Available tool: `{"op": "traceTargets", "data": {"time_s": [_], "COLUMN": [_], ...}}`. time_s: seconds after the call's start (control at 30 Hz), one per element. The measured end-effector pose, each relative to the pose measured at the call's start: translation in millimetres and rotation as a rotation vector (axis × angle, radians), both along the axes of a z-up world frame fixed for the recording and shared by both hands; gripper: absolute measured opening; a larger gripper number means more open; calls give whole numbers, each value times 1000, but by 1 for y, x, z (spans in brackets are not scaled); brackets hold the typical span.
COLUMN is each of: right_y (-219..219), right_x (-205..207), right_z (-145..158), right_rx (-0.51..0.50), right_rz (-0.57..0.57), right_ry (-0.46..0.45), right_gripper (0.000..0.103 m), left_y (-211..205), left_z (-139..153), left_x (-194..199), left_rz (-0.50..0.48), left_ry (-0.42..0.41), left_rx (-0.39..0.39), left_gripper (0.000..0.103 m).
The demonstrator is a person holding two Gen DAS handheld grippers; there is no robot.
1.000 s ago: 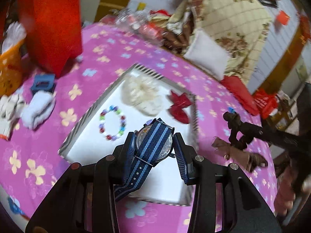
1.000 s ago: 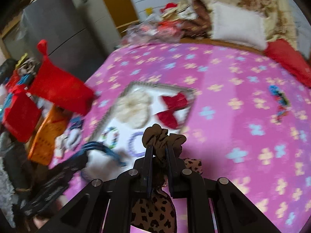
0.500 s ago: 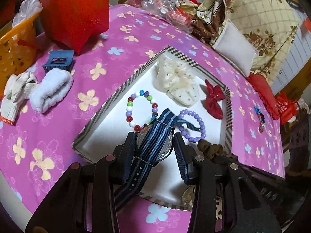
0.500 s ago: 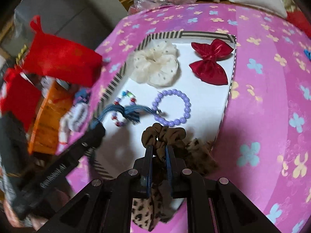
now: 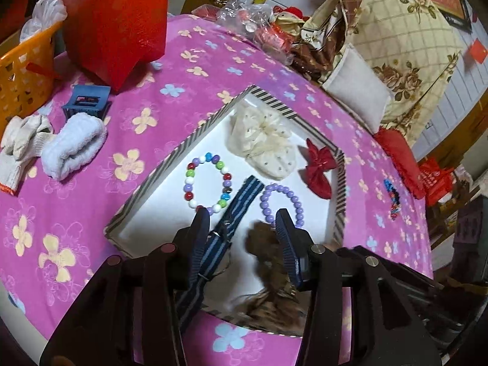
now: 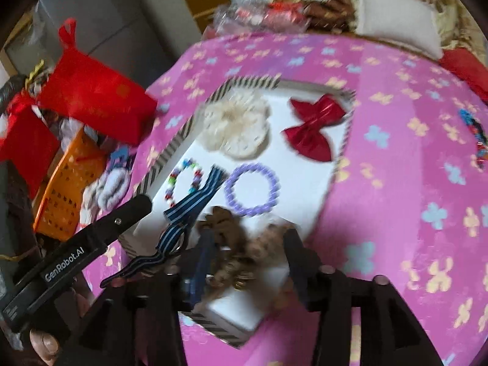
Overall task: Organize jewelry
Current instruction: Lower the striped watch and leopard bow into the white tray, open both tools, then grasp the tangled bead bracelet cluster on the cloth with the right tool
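A white tray with a striped rim (image 5: 170, 164) (image 6: 170, 152) lies on the pink flowered cloth. In it are a multicoloured bead bracelet (image 5: 207, 183), a purple bead bracelet (image 5: 282, 202) (image 6: 251, 189), a cream scrunchie (image 5: 262, 143) and a red bow (image 5: 318, 167). My left gripper (image 5: 243, 225) is opening; the blue striped watch (image 5: 241, 204) (image 6: 195, 201) lies loose between its fingers, leaning on the left one. My right gripper (image 6: 250, 244) is opening too, and the brown leopard scrunchie (image 6: 238, 244) (image 5: 268, 244) sits slack between its fingers, over the tray's near corner.
A red bag (image 5: 119, 21), an orange basket (image 5: 24, 70), a blue clip (image 5: 87, 100) and rolled white socks (image 5: 73, 146) lie left of the tray. A colourful beaded piece (image 5: 393, 195) (image 6: 475, 134) rests on the cloth to the right. Cushions and clutter line the far edge.
Both pairs of jaws have spread. The watch slipped out of the left grip down into the tray. The right gripper sank towards the tray and the brown scrunchie came loose.
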State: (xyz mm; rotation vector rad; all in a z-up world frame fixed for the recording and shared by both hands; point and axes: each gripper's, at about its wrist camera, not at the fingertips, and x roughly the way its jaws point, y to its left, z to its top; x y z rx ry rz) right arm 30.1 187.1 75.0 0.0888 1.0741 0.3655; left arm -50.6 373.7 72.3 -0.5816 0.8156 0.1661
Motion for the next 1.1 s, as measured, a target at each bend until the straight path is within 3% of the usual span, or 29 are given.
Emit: {"op": "traceTargets", "data": {"time_s": [0.17,0.33,0.57,0.7,0.83,1.1], "right_y": [-45,-95,-201,-253,-298,-331], "right_x": [-12,-28,-21,0,34,134], "right_z": [-2,-17,-21,-19,-12,1], "right_rx": [2,-95,-197,-240,-251,-313], "right_rz": [-77,-140,-369,-469,-558,-584], "right_ry": [16,35,27,33,31,-36], "right_gripper": [47,47,47,47,47,47], "left_y": [-9,-36,-97,-137,-178,-215], "left_z": [4,13,18,15,9,-14], "left_x": [0,-1,-6,-9,-8,5], "left_rz": [-35,-98,-219,-307,-413,-556], "left_ry": [-32,-66,-123,-130,-121,-81], "left_rx": [-39,-31,-41,-34,26,62], "left_gripper": [47,47,49,54,54,54]}}
